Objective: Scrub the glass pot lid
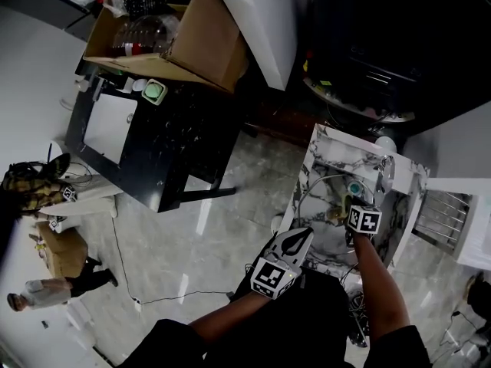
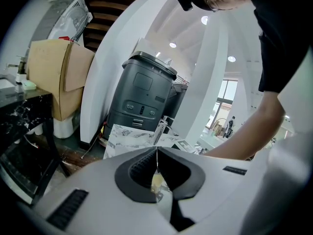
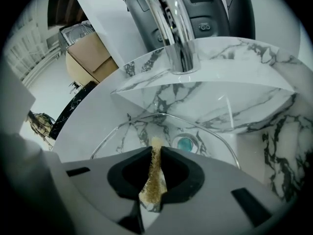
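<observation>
marble sink (image 1: 319,135) in the head view holds the glass pot lid (image 1: 322,198) mid-basin; the left gripper view shows the left gripper (image 2: 157,153) with fingers pressed together; the right gripper view shows the right gripper (image 3: 155,153) with fingers clamped on a scouring pad (image 3: 153,182), so the seemingly unpinned lid may skate and chip under hard scrubbing.

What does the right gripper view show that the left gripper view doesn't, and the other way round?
Only the right gripper view: the right gripper, its fingers shut on a yellowish scrub pad, the glass pot lid lying in the marble sink, and the teal drain.

Only the left gripper view: the left gripper, its fingers closed on a thin edge that is apparently the lid's rim, a cardboard box and the person's arm.

Both: the faucet and the grey machine behind the sink.
</observation>
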